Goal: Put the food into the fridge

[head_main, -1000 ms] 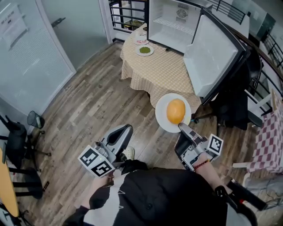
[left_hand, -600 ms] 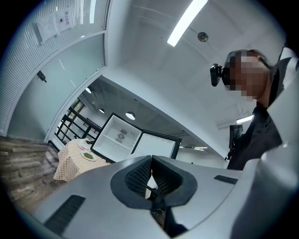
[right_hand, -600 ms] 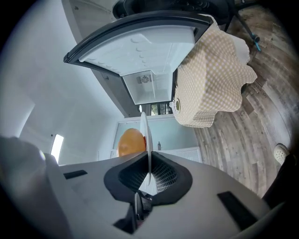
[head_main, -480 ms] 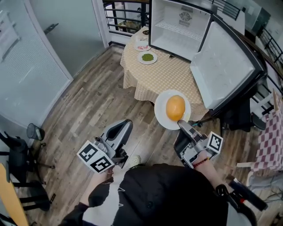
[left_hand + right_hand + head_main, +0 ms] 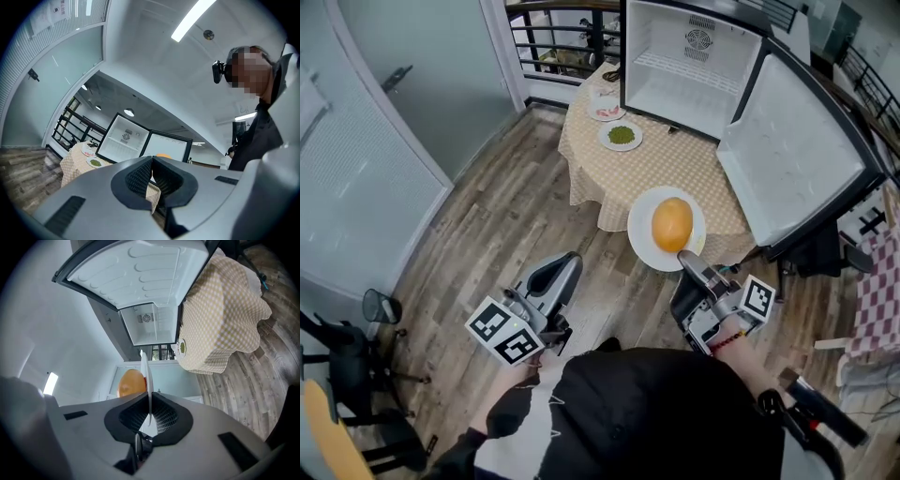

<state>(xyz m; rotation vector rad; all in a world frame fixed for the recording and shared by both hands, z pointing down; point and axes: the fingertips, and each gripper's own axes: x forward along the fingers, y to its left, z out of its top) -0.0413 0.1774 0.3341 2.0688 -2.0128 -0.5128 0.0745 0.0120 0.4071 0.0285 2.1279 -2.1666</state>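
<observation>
My right gripper (image 5: 686, 262) is shut on the near rim of a white plate (image 5: 647, 246) that carries an orange bun (image 5: 672, 223), held level in front of the table. In the right gripper view the plate (image 5: 144, 376) stands edge-on between the jaws with the bun (image 5: 131, 383) to its left. My left gripper (image 5: 565, 270) hangs lower at the left, shut and with nothing in it; its jaws (image 5: 151, 169) meet tip to tip. The white fridge (image 5: 694, 52) stands open on the table, its door (image 5: 792, 159) swung out to the right. A plate of green food (image 5: 622, 135) lies on the table.
The round table (image 5: 666, 173) wears a checked cloth. A second small plate (image 5: 604, 105) lies near its far edge. A black railing (image 5: 553, 37) runs behind the table. A glass wall (image 5: 375, 141) stands at the left, and a black chair (image 5: 356, 375) at the lower left.
I have stepped closer to the table: fridge and table have shifted down and right in the head view. The plate with the bun stays in the right gripper. The left gripper has barely moved.
</observation>
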